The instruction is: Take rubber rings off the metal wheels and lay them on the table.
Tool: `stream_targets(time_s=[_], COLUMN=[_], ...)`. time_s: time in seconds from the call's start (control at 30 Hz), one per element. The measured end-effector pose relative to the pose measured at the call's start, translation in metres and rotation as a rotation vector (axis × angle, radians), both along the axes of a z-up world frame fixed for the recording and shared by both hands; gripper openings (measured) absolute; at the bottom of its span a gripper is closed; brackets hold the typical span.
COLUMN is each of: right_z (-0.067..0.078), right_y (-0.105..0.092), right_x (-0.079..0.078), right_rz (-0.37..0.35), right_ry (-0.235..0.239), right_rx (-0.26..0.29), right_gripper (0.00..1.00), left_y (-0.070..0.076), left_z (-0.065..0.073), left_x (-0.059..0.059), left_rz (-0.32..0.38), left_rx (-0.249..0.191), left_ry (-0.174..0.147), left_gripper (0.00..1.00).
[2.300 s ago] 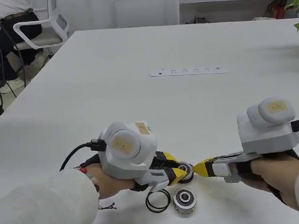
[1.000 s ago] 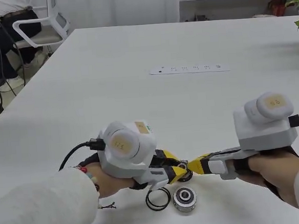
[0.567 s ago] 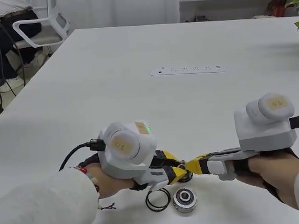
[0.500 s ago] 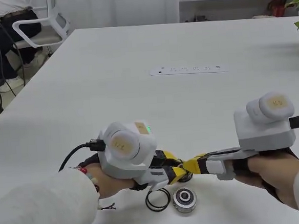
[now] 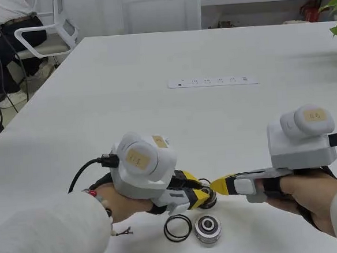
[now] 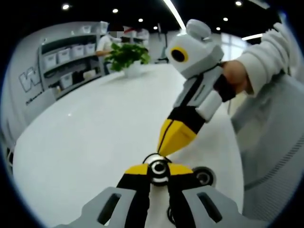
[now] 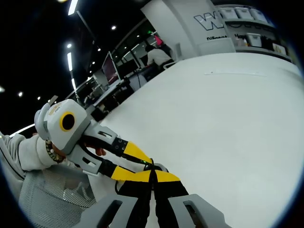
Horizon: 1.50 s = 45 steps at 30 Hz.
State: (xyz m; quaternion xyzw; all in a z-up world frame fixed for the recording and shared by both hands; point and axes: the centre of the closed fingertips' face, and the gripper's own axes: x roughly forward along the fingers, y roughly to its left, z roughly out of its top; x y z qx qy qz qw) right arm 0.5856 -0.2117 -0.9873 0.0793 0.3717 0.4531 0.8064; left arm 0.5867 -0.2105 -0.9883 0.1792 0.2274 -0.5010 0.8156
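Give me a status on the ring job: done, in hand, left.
Done: loose rubber rings lie on the table beside a wheel that looks stripped. In hand: the left gripper clamps a second wheel; the right gripper, jaws shut, works at its rim. Left: freeing its ring and laying it down.

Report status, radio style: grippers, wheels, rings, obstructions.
Left hand-held gripper clamped on wheel. Right hand-held gripper shut on its ring. Loose ring, second wheel on table nearby. Nothing in the way.
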Motion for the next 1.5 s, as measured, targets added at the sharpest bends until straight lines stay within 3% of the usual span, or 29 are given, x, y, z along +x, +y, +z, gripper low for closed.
stream_targets(time_s=[0.1,0.2,0.43,0.53,0.63,0.83,0.93,1.03,1.17,1.23,1.33,1.5], right_z=[0.005,0.009,0.022,0.028,0.034,0.046,0.049,0.048,0.047,0.047,0.045,0.037], right_y=[0.0,0.0,0.0,0.002,0.006,0.018,0.025,0.032,0.039,0.043,0.047,0.052], right_x=[0.003,0.004,0.009,0.009,0.007,-0.003,-0.009,-0.017,-0.026,-0.03,-0.036,-0.045], right_rz=[-0.008,-0.016,-0.037,-0.04,-0.038,-0.008,0.014,0.041,0.083,0.101,0.124,0.163], right_ry=[-0.008,-0.011,-0.021,-0.026,-0.024,-0.015,-0.011,0.001,0.008,0.018,0.032,0.057], right_rx=[0.017,0.03,0.069,0.093,0.112,0.161,0.173,0.169,0.165,0.169,0.168,0.151], right_gripper=[0.0,0.0,0.0,0.0,0.0,0.0,0.0,0.0,0.0,0.0,0.0,0.0], left_y=[-0.003,-0.005,0.005,0.011,0.019,0.047,0.068,0.087,0.111,0.12,0.13,0.13], left_z=[0.021,0.04,0.069,0.09,0.105,0.134,0.147,0.149,0.139,0.129,0.11,0.088], left_x=[0.003,0.004,-0.001,-0.011,-0.021,-0.045,-0.056,-0.066,-0.082,-0.089,-0.098,-0.11], left_rz=[0.01,0.002,-0.017,-0.034,-0.049,-0.039,0.014,0.061,0.153,0.199,0.241,0.269], left_rx=[-0.039,-0.074,-0.049,-0.064,-0.051,-0.059,-0.076,-0.077,-0.077,-0.089,-0.072,-0.08], left_ry=[-0.009,-0.039,-0.072,-0.089,-0.121,-0.172,-0.199,-0.21,-0.199,-0.171,-0.132,-0.08], left_gripper=[0.17,0.3,0.47,0.54,0.59,0.62,0.64,0.66,0.68,0.69,0.71,0.73])
